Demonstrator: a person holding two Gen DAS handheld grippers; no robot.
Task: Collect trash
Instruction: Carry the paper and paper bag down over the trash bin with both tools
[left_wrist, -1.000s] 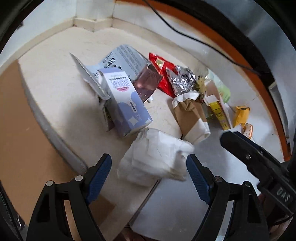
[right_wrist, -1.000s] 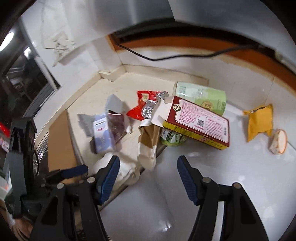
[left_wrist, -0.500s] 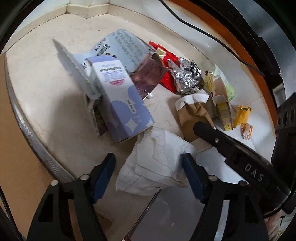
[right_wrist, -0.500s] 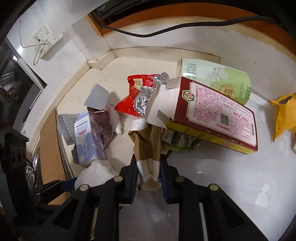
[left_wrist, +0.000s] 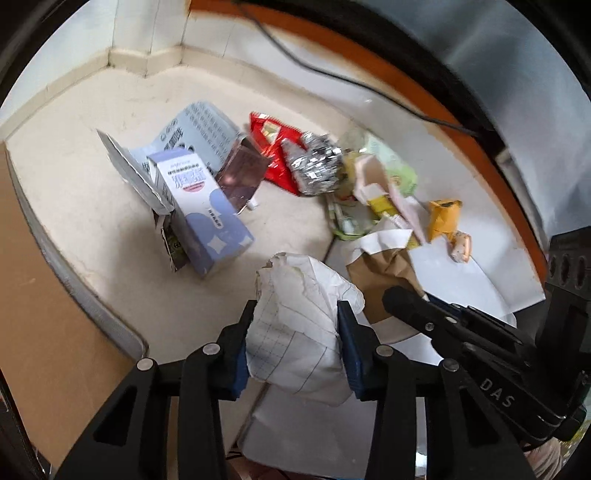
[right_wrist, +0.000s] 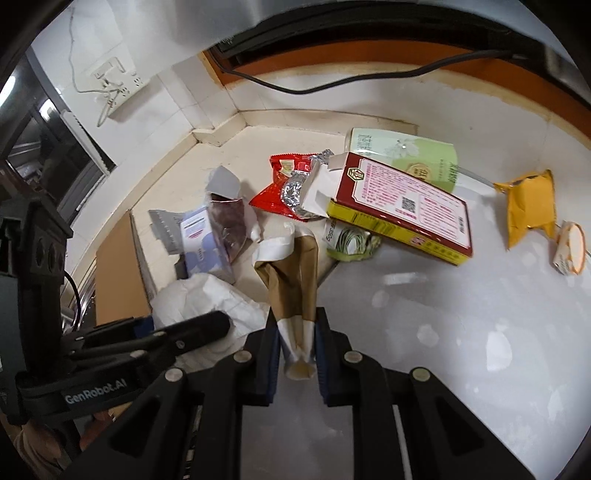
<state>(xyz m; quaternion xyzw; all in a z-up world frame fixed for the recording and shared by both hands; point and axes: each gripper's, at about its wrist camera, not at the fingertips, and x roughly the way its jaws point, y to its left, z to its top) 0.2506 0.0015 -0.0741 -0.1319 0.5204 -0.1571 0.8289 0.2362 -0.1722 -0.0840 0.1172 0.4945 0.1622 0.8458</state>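
Note:
Trash lies heaped on a pale counter (left_wrist: 92, 192). Crumpled white lined paper (left_wrist: 306, 280) sits between the blue pads of my left gripper (left_wrist: 297, 308); its jaws are closing and both pads press on the paper. The jaws of my right gripper (right_wrist: 297, 317) are closing too, pinching the white-edged end of a brown paper bag (right_wrist: 291, 269). That bag (left_wrist: 384, 273) shows in the left wrist view, just right of the paper. A purple-and-white carton (left_wrist: 207, 210), a red wrapper (left_wrist: 273, 147) and crumpled foil (left_wrist: 314, 166) lie beyond.
A red-and-yellow box (right_wrist: 402, 206) rests on a green pouch (right_wrist: 406, 155), with a yellow wrapper (right_wrist: 528, 206) and a small round lid (right_wrist: 570, 247) to the right. Brown cardboard (left_wrist: 37, 295) borders the counter's left. A black cable (right_wrist: 332, 85) runs along the back wall.
Both grippers went from wide open to closed in. The left pads came together on the white paper and the right pads on the brown bag's end, which now stands lifted.

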